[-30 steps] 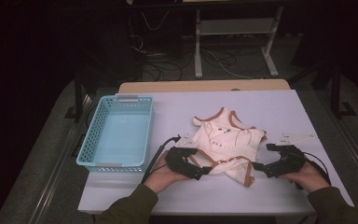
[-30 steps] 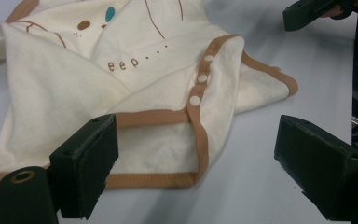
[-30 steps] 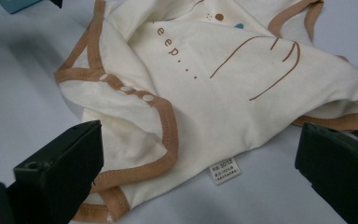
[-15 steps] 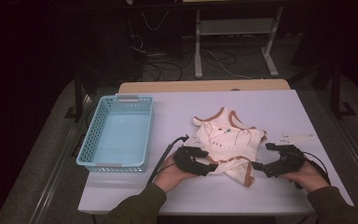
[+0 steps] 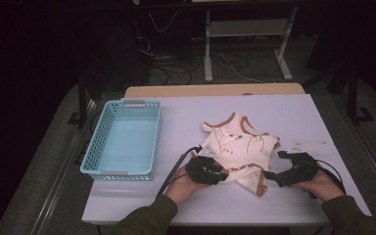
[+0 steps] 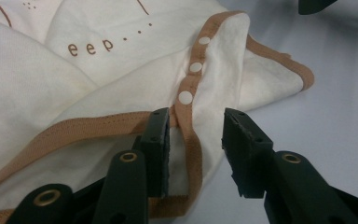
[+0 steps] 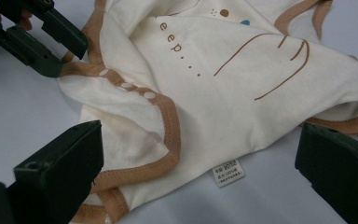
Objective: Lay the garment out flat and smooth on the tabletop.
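My left gripper (image 6: 196, 149) has just been closing its jaws around the brown snap-button hem (image 6: 189, 100) of the baby bodysuit (image 5: 237, 152). The trim runs up between the pads; one pad sits against it and the other stands off with a gap, so I count it as not yet clamped. My right gripper (image 7: 196, 172) hangs with its jaws spread wide at the garment's near right corner, the care label (image 7: 227, 173) lying between them, gripping nothing.

The bodysuit lies on the white table (image 5: 186, 117), right of centre and near me, well apart from the blue basket (image 5: 122, 139) on the left. It is loosely flat, with the crotch flap folded over and creased.

I judge it light, limp and easy to drag or bunch, with nothing fragile except that the snaps could pop or catch. The bound hem is the firmest part and the best place to pinch, since plain cloth would slip and stretch. Taking both near corners should let me lift it evenly.

Its long axis runs from the neck opening at the far left down to the snap hem at the near right, so it lies slightly askew to the table edge with the printed front up.
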Tool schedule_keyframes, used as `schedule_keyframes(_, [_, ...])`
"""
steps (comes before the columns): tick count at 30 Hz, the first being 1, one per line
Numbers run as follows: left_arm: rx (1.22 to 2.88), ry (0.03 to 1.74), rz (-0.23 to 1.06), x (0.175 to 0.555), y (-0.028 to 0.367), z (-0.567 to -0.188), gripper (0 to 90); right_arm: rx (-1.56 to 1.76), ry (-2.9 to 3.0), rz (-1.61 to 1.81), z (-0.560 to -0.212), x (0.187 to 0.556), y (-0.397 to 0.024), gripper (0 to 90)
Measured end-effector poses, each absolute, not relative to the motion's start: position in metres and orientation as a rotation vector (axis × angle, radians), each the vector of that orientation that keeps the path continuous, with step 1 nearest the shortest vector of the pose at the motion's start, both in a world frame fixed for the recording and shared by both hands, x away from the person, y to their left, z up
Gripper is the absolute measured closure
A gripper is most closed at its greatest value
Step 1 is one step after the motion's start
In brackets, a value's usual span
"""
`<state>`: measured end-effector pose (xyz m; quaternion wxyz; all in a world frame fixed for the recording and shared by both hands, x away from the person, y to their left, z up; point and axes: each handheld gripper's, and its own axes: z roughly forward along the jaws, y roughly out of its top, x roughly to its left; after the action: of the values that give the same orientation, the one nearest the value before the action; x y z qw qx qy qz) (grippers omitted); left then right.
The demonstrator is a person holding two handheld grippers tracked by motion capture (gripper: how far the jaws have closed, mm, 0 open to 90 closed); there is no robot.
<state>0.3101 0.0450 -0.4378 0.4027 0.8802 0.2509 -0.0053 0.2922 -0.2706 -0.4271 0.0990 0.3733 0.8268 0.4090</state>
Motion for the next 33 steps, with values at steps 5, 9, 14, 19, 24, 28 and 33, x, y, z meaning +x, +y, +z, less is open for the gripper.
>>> schedule_keyframes(5, [2.246,0.635,-0.025,0.311,0.044,-0.442,67.0,1.110,2.441,1.209,-0.427,0.292,-0.271,0.7])
schedule_keyframes(9, [2.252,0.640,-0.041,0.310,0.042,-0.443,71.2,1.105,2.443,1.209,-0.427,0.292,-0.271,0.7])
schedule_keyframes(14, [2.258,0.649,-0.051,0.311,0.042,-0.445,76.1,1.108,2.442,1.208,-0.427,0.292,-0.271,0.7])
schedule_keyframes(19, [2.266,0.655,-0.052,0.312,0.040,-0.447,85.9,1.104,2.444,1.206,-0.427,0.292,-0.271,0.7])
schedule_keyframes(24, [2.258,0.651,-0.061,0.312,0.041,-0.446,87.7,1.104,2.441,1.209,-0.427,0.292,-0.270,0.7])
schedule_keyframes(28, [2.252,0.645,-0.068,0.312,0.044,-0.441,87.8,1.106,2.439,1.209,-0.427,0.292,-0.270,0.7])
schedule_keyframes(33, [2.266,0.612,-0.073,0.310,0.053,-0.432,87.8,1.109,2.438,1.209,-0.427,0.292,-0.271,0.7])
